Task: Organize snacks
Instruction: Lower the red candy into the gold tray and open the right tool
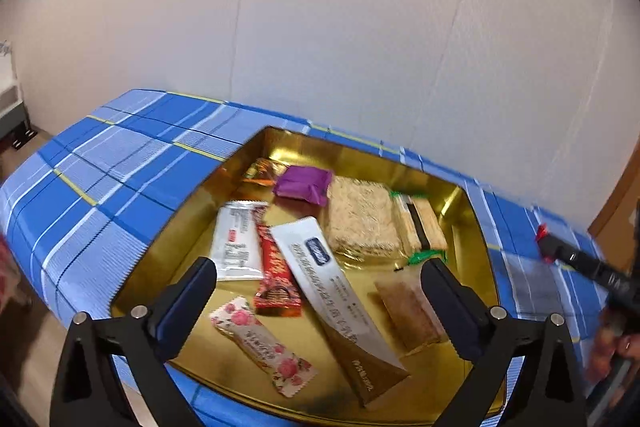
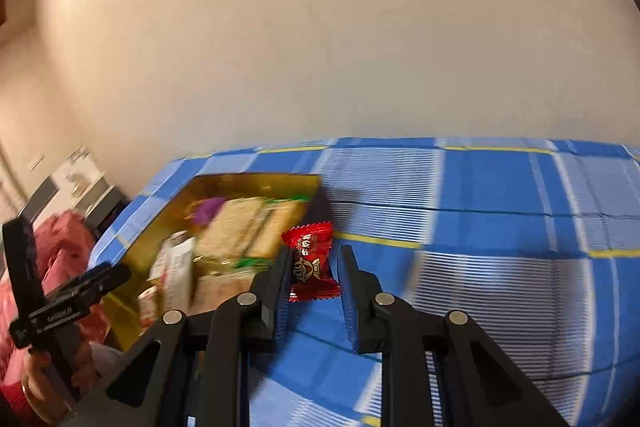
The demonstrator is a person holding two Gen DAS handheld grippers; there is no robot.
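Note:
A gold tin tray on a blue checked cloth holds several wrapped snacks: a white bar, a red bar, a floral bar, a purple pack and a cereal block. My left gripper is open and empty above the tray. My right gripper holds a small red candy packet between its fingers, just right of the tray. The right gripper shows in the left wrist view, blurred.
The blue checked cloth covers the table, which stands against a plain white wall. Furniture and red fabric lie to the left beyond the table edge. The left gripper's handle shows at the left.

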